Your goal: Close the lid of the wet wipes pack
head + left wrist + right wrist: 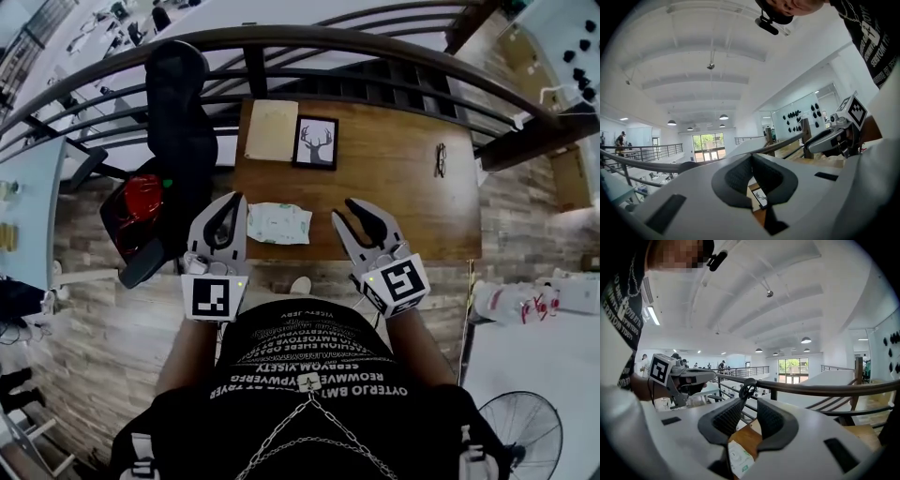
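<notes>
Left gripper [232, 201], jaws together, and right gripper [346, 210], parted, flank wet wipes pack [278, 223]; unbraced pressing may skid it.

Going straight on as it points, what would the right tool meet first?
Likely the railing: the open right tool aims above the table, the wet wipes pack lying below it. Depth unclear.
</notes>
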